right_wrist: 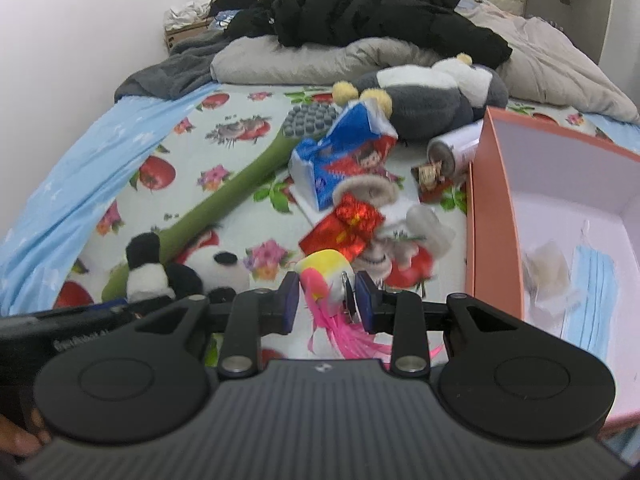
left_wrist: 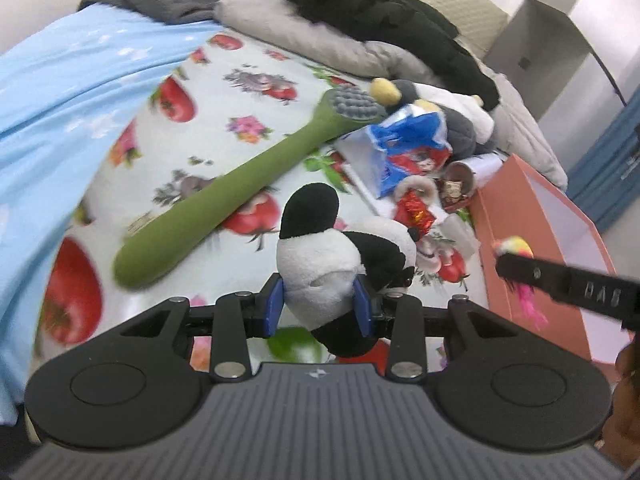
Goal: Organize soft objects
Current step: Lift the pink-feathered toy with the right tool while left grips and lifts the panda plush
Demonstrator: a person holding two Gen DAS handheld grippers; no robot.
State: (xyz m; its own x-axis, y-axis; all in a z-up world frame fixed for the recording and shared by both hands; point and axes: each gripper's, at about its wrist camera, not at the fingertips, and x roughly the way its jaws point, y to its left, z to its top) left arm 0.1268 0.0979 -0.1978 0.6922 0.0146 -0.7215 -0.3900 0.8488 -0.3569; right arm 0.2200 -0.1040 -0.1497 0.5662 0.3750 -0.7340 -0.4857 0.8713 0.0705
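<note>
My left gripper [left_wrist: 319,307] is shut on a black and white panda plush [left_wrist: 320,256], held above the fruit-print bedsheet [left_wrist: 224,128]. The same panda plush [right_wrist: 168,272] shows at the lower left of the right wrist view. My right gripper [right_wrist: 327,300] is shut on a small yellow and pink fluffy toy [right_wrist: 326,270] with pink strands hanging below. That toy [left_wrist: 516,246] and the right gripper's finger [left_wrist: 560,284] appear at the right of the left wrist view, beside the salmon-coloured box [left_wrist: 520,208]. The box [right_wrist: 494,216] lies open to my right.
On the bed lie a long green massage stick [left_wrist: 224,200], a blue and white plastic bag [right_wrist: 340,148], a red foil packet [right_wrist: 348,224], a grey and white plush [right_wrist: 432,96], a can [right_wrist: 456,146]. Inside the box a blue face mask [right_wrist: 592,300]. Dark clothes [right_wrist: 380,12] are piled behind.
</note>
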